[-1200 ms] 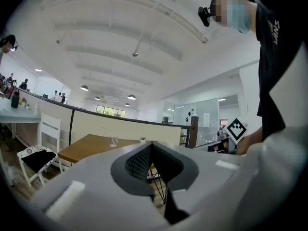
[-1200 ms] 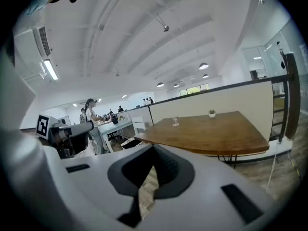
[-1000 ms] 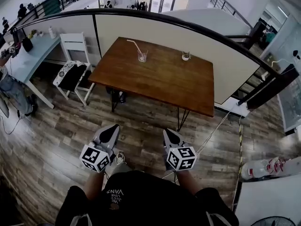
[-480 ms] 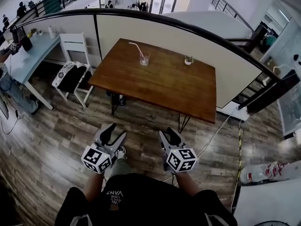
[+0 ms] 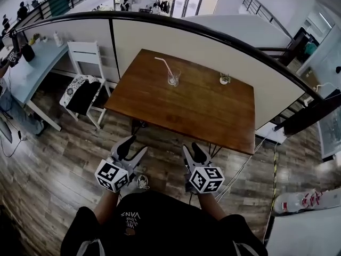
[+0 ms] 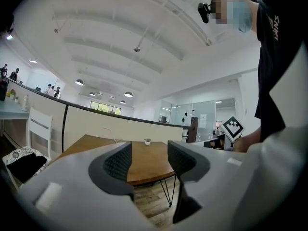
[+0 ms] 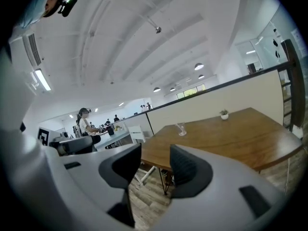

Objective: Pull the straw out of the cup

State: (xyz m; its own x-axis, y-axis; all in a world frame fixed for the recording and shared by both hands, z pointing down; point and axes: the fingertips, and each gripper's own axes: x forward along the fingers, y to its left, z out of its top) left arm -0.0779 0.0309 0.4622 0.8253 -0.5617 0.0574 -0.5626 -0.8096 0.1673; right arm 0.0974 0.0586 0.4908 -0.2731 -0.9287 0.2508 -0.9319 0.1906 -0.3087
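Facing the table (image 5: 202,111) in the approach step: left gripper (image 5: 133,147) and right gripper (image 5: 193,148), jaws just opening, nothing between them. Cup (image 5: 172,79) with straw (image 5: 163,65) stands at twelve o'clock, well apart; a long forward reach likely comes next.

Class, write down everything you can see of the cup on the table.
The cup is small, clear and glass-like. It stands upright on the far half of the brown wooden table, left of a small pot. A pale straw stands in it, leaning left with a bent top. Nothing else touches it.
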